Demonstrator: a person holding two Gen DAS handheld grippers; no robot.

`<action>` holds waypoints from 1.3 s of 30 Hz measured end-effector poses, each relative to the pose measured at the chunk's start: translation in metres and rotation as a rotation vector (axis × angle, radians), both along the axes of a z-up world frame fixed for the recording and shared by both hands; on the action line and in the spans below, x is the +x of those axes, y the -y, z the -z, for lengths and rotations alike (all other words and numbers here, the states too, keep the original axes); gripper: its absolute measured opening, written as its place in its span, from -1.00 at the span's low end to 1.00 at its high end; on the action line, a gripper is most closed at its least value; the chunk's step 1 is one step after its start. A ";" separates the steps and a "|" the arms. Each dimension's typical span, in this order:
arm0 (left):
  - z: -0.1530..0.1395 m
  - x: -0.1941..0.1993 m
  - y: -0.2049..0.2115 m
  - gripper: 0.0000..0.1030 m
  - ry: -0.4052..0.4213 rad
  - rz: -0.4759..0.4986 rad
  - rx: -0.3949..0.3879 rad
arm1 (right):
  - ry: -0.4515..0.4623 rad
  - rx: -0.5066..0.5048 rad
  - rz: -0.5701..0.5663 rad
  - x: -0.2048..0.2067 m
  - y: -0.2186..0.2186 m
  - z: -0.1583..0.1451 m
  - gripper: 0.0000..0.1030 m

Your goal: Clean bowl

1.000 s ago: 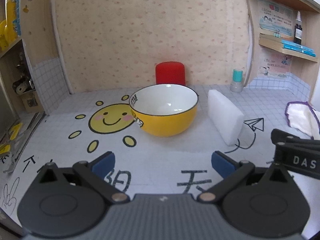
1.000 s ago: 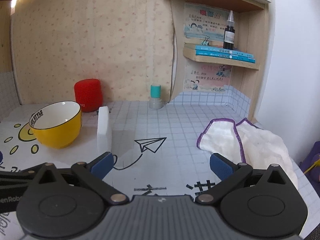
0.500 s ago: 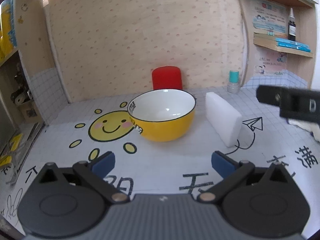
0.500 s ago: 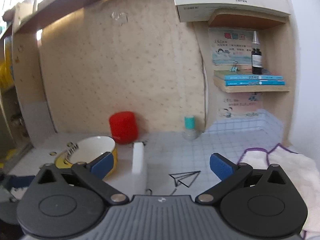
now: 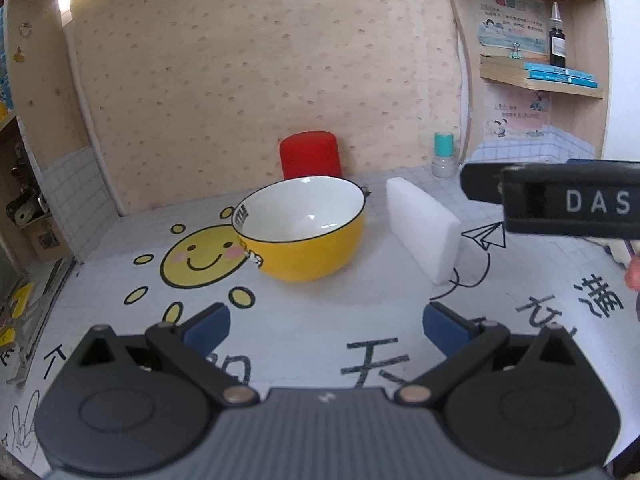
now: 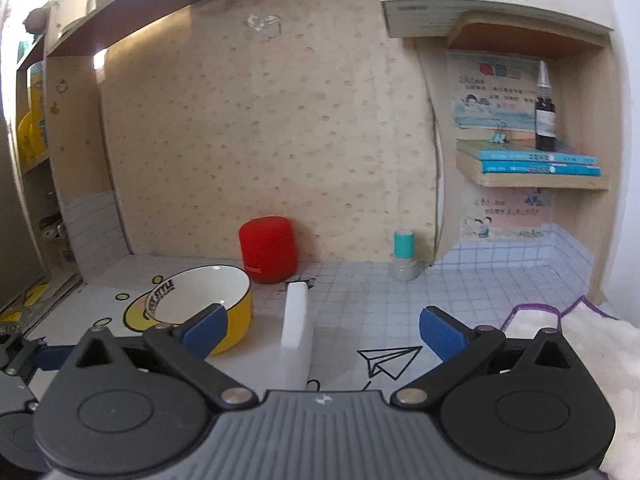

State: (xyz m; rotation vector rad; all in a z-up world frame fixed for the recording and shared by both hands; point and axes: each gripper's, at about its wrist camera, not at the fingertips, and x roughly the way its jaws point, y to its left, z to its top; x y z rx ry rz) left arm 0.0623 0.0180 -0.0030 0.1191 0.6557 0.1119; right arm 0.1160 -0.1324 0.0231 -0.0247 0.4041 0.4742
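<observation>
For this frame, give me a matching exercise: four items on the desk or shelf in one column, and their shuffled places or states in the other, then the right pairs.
Items:
1. yellow bowl
2. white sponge block
3. red cylinder
4. dark dropper bottle

Places or states:
A. stands on the blue books on the wall shelf
B. on edge, just right of the bowl
C. against the back wall, behind the bowl
D. upright and empty, beside the printed sun face

Pairs: 1-D, 2-B, 3-C, 4-A
</observation>
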 end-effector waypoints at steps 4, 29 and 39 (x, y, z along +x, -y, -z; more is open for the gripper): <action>0.001 -0.003 0.002 1.00 -0.002 0.033 -0.018 | -0.010 0.013 -0.039 0.000 0.001 0.002 1.00; 0.004 -0.007 0.004 1.00 -0.022 0.031 -0.021 | -0.009 -0.023 -0.024 -0.005 -0.005 0.004 1.00; 0.004 -0.007 0.005 1.00 -0.021 0.039 -0.021 | -0.020 -0.030 -0.012 0.000 -0.005 0.005 1.00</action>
